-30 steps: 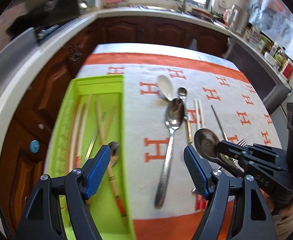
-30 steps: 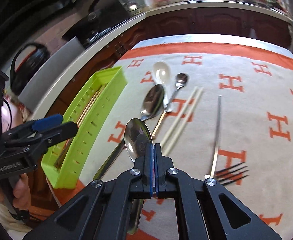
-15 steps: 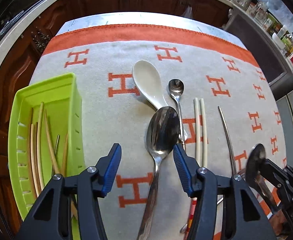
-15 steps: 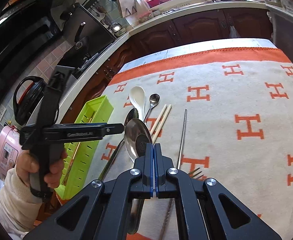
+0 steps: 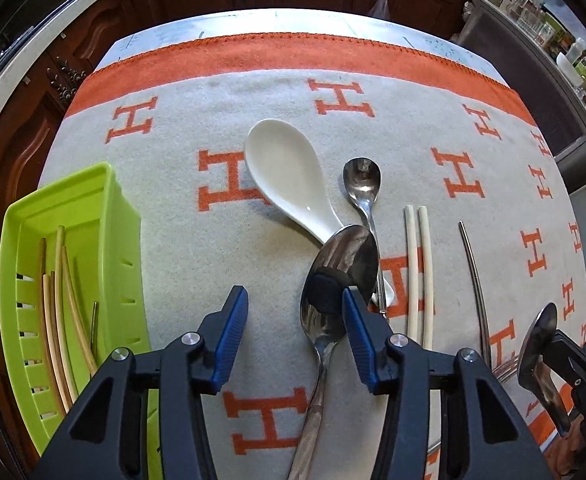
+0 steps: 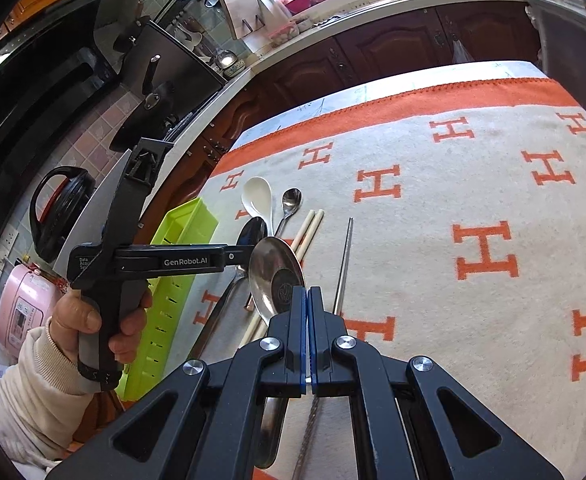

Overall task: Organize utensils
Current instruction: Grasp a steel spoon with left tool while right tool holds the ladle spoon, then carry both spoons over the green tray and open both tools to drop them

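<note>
Lowered since prior frame, left gripper (image 5: pixel 295 334) closing beside big steel spoon (image 5: pixel 343 268), nothing pinched; slick, rigid—grab handle; right gripper (image 6: pixel 305 334) clamps another spoon (image 6: pixel 275 278).

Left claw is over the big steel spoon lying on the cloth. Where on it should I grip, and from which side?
Take the large steel spoon at its narrow neck just below the bowl, from straight above. It lies flat, handle toward the camera, so the closing left claw should straddle the neck; its right pad sits over the bowl edge, so shift slightly right.
</note>
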The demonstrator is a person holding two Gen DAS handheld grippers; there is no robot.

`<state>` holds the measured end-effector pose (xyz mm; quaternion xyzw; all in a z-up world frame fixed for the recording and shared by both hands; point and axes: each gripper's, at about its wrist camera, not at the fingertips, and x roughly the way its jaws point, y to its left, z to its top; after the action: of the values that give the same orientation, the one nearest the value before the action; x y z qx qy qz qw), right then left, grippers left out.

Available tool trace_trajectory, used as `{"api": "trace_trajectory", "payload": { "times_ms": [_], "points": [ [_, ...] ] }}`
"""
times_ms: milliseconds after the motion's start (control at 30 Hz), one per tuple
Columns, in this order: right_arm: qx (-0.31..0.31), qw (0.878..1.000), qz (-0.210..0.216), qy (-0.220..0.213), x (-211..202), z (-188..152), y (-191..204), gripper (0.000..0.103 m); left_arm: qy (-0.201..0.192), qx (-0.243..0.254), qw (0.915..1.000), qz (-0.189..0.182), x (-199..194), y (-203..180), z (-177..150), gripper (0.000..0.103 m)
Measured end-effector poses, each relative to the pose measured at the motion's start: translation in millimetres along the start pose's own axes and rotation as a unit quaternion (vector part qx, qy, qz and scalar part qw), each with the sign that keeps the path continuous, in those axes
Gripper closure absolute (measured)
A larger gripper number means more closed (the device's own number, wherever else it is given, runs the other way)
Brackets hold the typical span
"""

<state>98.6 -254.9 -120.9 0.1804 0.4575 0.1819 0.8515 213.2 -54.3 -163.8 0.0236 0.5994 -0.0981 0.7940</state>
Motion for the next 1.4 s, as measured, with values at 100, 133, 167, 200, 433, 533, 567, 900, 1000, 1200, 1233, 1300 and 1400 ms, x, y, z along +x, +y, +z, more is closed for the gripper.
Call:
{"api": "trace_trajectory", "payload": {
  "times_ms": [100,133,167,200,433,533,567,900,1000,1200,1233,1300,1400],
  "points": [
    [0.007,1.000,0.002,0.004,5,1,-6,0.103,-0.008,0.016,0.9997,-0.016,-1,-7,1,0.081],
    [0.010,1.000,0.003,0.005,6,0,-8,0.102,-0.010,0.023,0.9993,-0.027,-1,-10,1,0.087],
    [0.012,1.000,0.004,0.006,7,1,-8,0.102,-0.013,0.029,0.9991,-0.027,-2,-14,0,0.087],
    [0.015,1.000,0.004,0.007,8,0,-10,0.102,-0.018,0.035,0.9989,-0.024,-2,-17,-1,0.089],
    [0.026,1.000,0.003,0.003,7,0,-12,0.103,-0.059,0.029,0.9974,-0.031,-17,-20,-9,0.101],
    [0.030,1.000,0.002,0.001,5,1,-10,0.102,-0.078,0.021,0.9962,-0.032,-28,-16,-19,0.102],
    [0.030,1.000,0.003,0.000,4,1,-9,0.102,-0.085,0.017,0.9957,-0.033,-33,-14,-23,0.102],
    [0.018,1.000,0.008,-0.014,-15,4,23,0.102,-0.161,-0.013,0.9856,-0.050,-103,8,-55,0.103],
    [0.010,1.000,0.009,-0.018,-22,3,41,0.102,-0.185,-0.023,0.9810,-0.053,-129,19,-69,0.103],
    [-0.015,1.000,0.014,-0.021,-32,2,82,0.102,-0.224,-0.048,0.9720,-0.051,-181,51,-97,0.103],
    [-0.021,0.999,0.016,-0.020,-32,2,91,0.102,-0.232,-0.050,0.9703,-0.047,-189,56,-102,0.103],
    [-0.028,0.999,0.020,-0.020,-32,1,104,0.102,-0.247,-0.058,0.9663,-0.043,-206,68,-112,0.102],
    [-0.036,0.999,0.028,-0.015,-28,1,127,0.103,-0.270,-0.072,0.9592,-0.041,-231,86,-128,0.102]
  ]
}}
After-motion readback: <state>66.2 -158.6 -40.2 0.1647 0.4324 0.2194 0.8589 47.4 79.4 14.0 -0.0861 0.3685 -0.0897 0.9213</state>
